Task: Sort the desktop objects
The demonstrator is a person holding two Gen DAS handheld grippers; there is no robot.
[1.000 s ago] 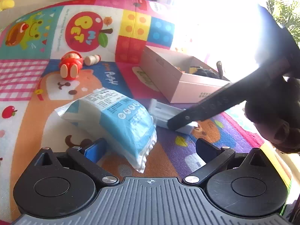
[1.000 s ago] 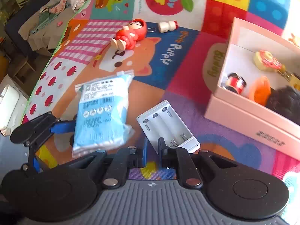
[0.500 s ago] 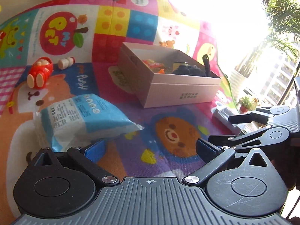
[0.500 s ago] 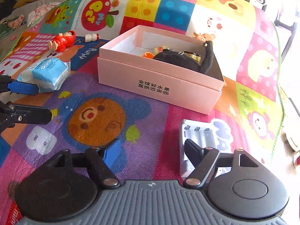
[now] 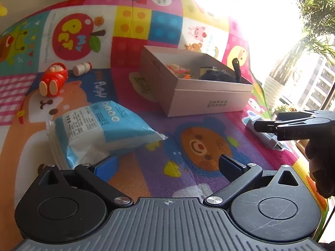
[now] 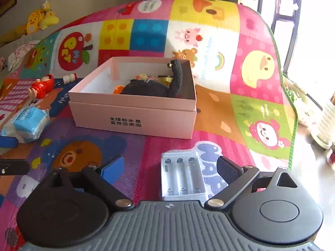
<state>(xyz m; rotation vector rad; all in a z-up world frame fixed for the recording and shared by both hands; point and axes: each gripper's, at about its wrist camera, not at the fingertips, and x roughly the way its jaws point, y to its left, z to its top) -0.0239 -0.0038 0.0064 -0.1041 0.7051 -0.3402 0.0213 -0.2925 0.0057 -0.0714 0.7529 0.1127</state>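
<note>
The right gripper [image 6: 169, 167] has just been opening; its jaws stand spread around the white battery holder [image 6: 182, 175] lying flat near the play mat's [image 6: 261, 79] right edge, untouched. The left gripper [image 5: 167, 165] is spread and empty beside the tissue pack [image 5: 100, 125]. Probably best to back straight off without nudging the holder, then take the pack across its narrow side.

Looks like a home, prob. a living rm or kids' play area: the whole surface is a bright cartoon play mat [image 6: 251, 67] w/ animals, an apple & colour blocks. Yellow plush toys [image 6: 39, 21] sit on a ledge by the wall, framed pics hang above, & a red doll figure [image 5: 53, 80] lies on the mat. Big sunlit window w/ potted palm [image 5: 314, 25] & apt. towers outside, so a flat high up.
</note>
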